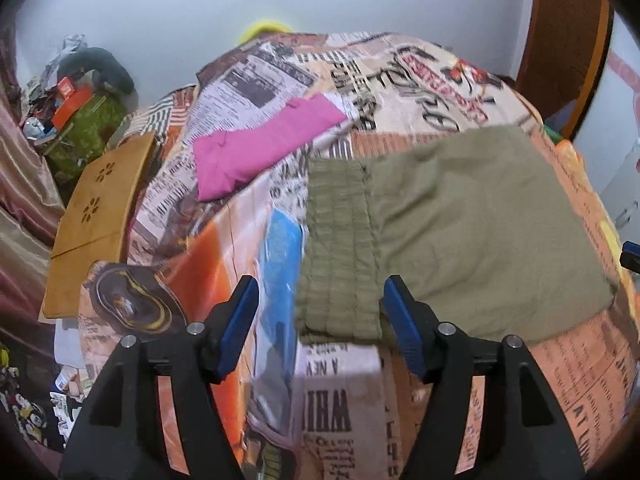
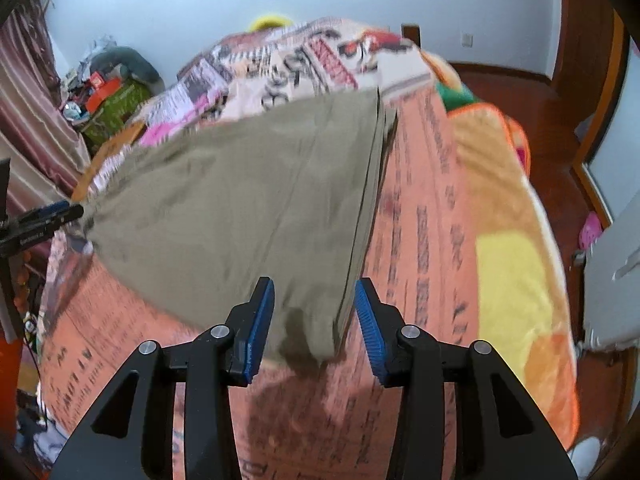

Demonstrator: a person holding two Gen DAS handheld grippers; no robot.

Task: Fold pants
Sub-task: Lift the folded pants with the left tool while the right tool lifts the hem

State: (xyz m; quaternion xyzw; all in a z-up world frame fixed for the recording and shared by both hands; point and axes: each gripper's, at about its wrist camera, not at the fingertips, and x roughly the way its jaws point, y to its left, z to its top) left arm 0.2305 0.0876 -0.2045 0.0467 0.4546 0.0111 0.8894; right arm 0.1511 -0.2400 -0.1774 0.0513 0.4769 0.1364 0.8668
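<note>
Olive green pants [image 1: 460, 220] lie folded flat on the bed, elastic waistband [image 1: 340, 248] at the left end. My left gripper [image 1: 320, 292] is open just above the near corner of the waistband, a finger either side, holding nothing. In the right wrist view the pants [image 2: 240, 200] spread away to the left, hem edge [image 2: 368, 200] on the right. My right gripper [image 2: 314, 300] is open over the near hem corner, empty. The left gripper's tip [image 2: 48, 216] shows at the far left edge.
A folded pink garment [image 1: 260, 144] lies further back on the newspaper-print bedspread [image 1: 400, 80]. A wooden board [image 1: 96, 216] leans at the bed's left side. Clutter [image 1: 72, 104] sits in the back left corner. Wooden floor [image 2: 560, 128] and a door lie right of the bed.
</note>
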